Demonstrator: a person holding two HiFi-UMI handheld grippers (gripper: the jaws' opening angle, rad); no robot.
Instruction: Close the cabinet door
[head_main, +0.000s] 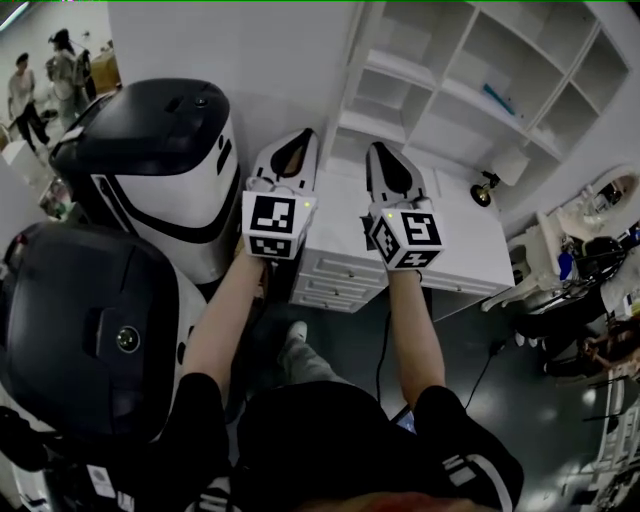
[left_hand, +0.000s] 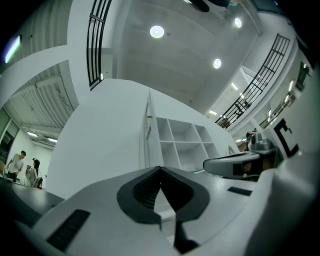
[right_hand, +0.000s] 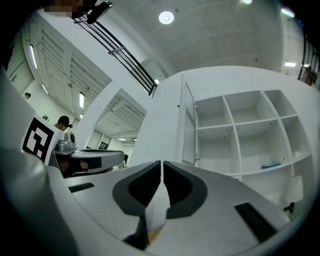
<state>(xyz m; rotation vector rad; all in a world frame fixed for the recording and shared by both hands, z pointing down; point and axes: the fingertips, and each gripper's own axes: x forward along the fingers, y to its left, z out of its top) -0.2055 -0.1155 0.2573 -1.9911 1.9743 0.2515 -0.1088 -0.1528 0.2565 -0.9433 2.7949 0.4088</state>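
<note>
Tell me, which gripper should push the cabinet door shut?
Probably the left gripper: it sits left of the open door, on its outer side, ready to push. The right gripper faces the shelves, on the door's inner side.

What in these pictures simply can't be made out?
- Cabinet door: edge-on in the left gripper view, so its front face is hidden.
- Teal item: too small in the right gripper view to identify.
- People: too small and distant in the left gripper view.
</note>
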